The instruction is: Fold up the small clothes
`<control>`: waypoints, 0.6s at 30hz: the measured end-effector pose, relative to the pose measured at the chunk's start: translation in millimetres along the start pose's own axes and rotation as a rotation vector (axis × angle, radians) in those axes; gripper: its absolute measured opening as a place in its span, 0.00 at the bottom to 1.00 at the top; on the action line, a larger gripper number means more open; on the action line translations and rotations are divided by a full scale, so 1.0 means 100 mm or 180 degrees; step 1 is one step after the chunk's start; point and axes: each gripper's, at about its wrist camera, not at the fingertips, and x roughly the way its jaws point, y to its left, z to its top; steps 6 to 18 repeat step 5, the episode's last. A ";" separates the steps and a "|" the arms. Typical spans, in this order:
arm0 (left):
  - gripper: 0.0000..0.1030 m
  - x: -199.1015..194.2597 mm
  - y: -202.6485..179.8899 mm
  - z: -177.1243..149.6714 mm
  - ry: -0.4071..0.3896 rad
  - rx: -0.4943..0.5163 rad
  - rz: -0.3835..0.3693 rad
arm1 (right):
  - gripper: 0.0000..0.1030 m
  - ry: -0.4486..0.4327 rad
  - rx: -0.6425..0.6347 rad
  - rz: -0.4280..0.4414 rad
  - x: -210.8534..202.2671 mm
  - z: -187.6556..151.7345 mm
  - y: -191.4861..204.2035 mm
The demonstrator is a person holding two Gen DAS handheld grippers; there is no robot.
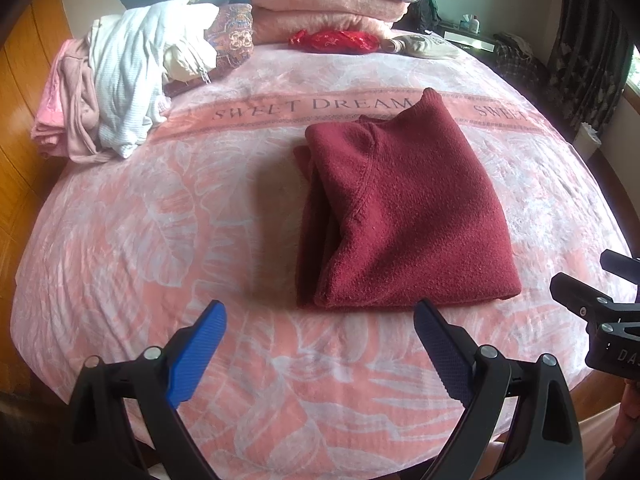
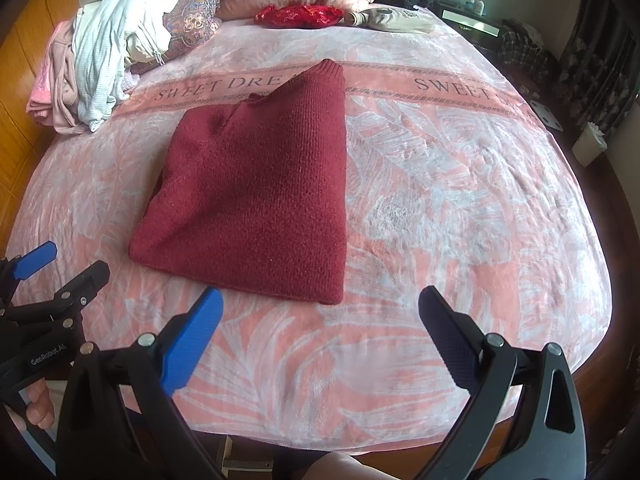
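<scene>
The dark red knitted sweater (image 1: 404, 208) lies in the middle of the bed, already doubled into a thick, roughly rectangular bundle, with a ribbed edge (image 2: 332, 70) poking up at its far end towards the "SWEET DREAM" band. Expect it to be soft, limp and fairly heavy for its size: the coarse knit should grip well against your blue ribbed pads (image 1: 198, 354), but the stacked layers will likely slide apart if you pinch only the top one. You would do best to take the near hem (image 2: 256, 286) at both corners, biting through all layers. Your left gripper (image 1: 320, 354) hangs just short of that hem with its jaws spread wide and nothing in them; your right gripper (image 2: 320, 340) is likewise released and empty, near the sweater's right corner. Under the sweater the blanket (image 1: 120, 240) is fleecy, pink with pale leaf prints, and may drag on the wool. At the far left, well apart, sits a loose heap of pale clothes (image 1: 120, 92), beside folded pink blankets (image 1: 324, 8) and a crumpled red cloth (image 1: 336, 40).
</scene>
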 end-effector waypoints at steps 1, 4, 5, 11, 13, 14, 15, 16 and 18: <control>0.92 0.00 0.00 0.00 0.0007 0.0003 0.0005 | 0.95 0.0000 -0.0001 0.0000 0.00 0.00 0.00; 0.92 0.01 -0.01 0.00 0.0013 0.0008 0.0009 | 0.95 0.0009 -0.0003 0.0001 0.00 0.00 0.00; 0.92 0.01 -0.01 0.00 0.0012 0.0005 0.0010 | 0.95 0.0014 -0.0005 0.0002 0.01 0.00 0.00; 0.92 0.01 -0.01 0.00 0.0012 0.0005 0.0010 | 0.95 0.0014 -0.0005 0.0002 0.01 0.00 0.00; 0.92 0.01 -0.01 0.00 0.0012 0.0005 0.0010 | 0.95 0.0014 -0.0005 0.0002 0.01 0.00 0.00; 0.92 0.01 -0.01 0.00 0.0012 0.0005 0.0010 | 0.95 0.0014 -0.0005 0.0002 0.01 0.00 0.00; 0.92 0.01 -0.01 0.00 0.0012 0.0005 0.0010 | 0.95 0.0014 -0.0005 0.0002 0.01 0.00 0.00; 0.92 0.01 -0.01 0.00 0.0012 0.0005 0.0010 | 0.95 0.0014 -0.0005 0.0002 0.01 0.00 0.00; 0.92 0.01 -0.01 0.00 0.0012 0.0005 0.0010 | 0.95 0.0014 -0.0005 0.0002 0.01 0.00 0.00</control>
